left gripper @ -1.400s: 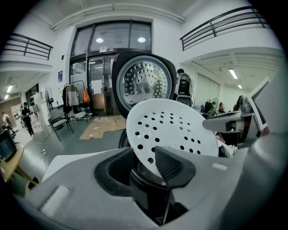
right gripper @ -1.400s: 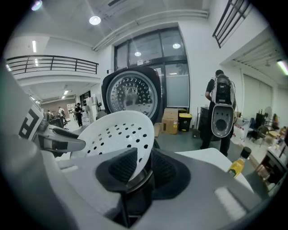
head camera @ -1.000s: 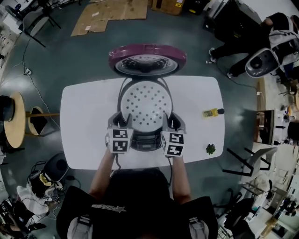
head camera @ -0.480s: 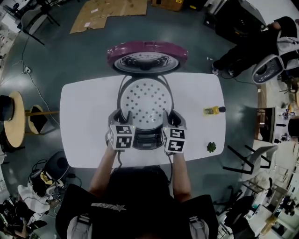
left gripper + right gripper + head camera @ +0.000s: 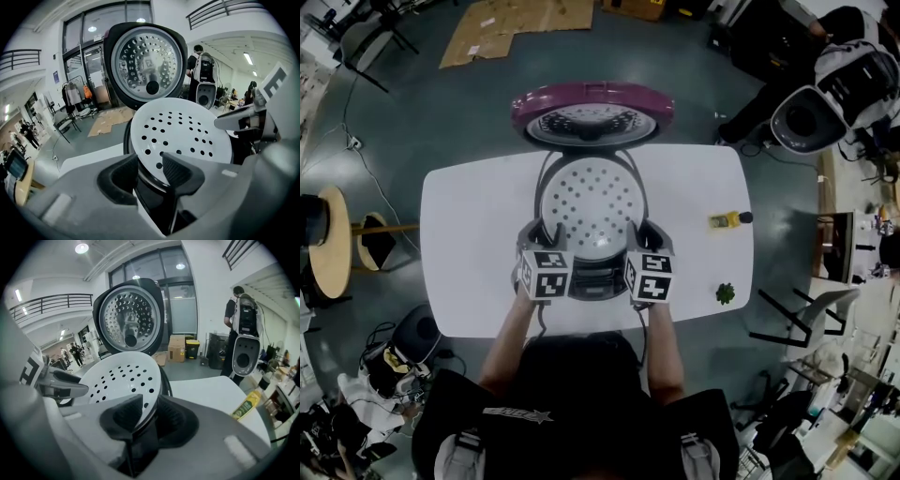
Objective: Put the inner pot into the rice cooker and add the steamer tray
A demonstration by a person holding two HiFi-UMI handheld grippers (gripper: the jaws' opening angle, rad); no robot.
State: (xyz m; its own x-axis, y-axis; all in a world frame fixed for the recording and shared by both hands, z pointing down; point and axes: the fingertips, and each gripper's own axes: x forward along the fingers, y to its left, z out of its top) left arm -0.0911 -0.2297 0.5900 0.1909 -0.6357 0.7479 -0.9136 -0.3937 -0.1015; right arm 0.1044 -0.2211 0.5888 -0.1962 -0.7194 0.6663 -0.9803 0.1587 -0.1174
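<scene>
Tray [image 5: 591, 199] over cooker [image 5: 594, 280], taken by its near rim.
Likely light, stiff, slick: your right gripper [image 5: 150, 401] pinches the rim; your left gripper [image 5: 149, 161] only straddles it.

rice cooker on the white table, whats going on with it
A person with a gripper in each hand is setting the white perforated steamer tray into the open rice cooker, whose lid stands up behind it. The right gripper has its fingers clamped on the tray's near rim. The left gripper has its fingers astride the rim on the other side, but whether they press on it is unclear. The tray looks about seated.
</scene>
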